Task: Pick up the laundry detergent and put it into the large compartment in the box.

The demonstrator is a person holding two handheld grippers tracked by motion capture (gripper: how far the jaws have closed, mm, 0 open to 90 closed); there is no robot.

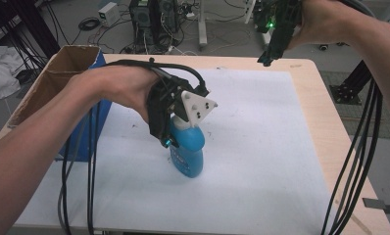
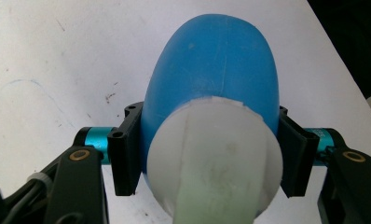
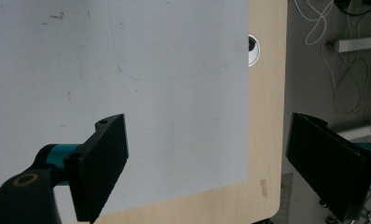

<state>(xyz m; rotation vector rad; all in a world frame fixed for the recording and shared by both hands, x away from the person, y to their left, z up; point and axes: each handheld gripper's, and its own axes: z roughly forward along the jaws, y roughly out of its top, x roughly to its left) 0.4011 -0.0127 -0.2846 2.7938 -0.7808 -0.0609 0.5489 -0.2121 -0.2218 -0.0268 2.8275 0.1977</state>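
The left gripper (image 2: 210, 154) is squeezing its fingers (image 2: 125, 156) against both sides of the blue bottle (image 2: 211, 70), just under its white cap (image 2: 214, 158). The bottle is standing upright on the white mat (image 1: 261, 147) near the middle of the table (image 1: 325, 122). The right gripper (image 3: 207, 168) is hovering over the far right edge, fingers spread wide with nothing between them.

Upright blue white-capped bottle (image 1: 188, 147) mid-table
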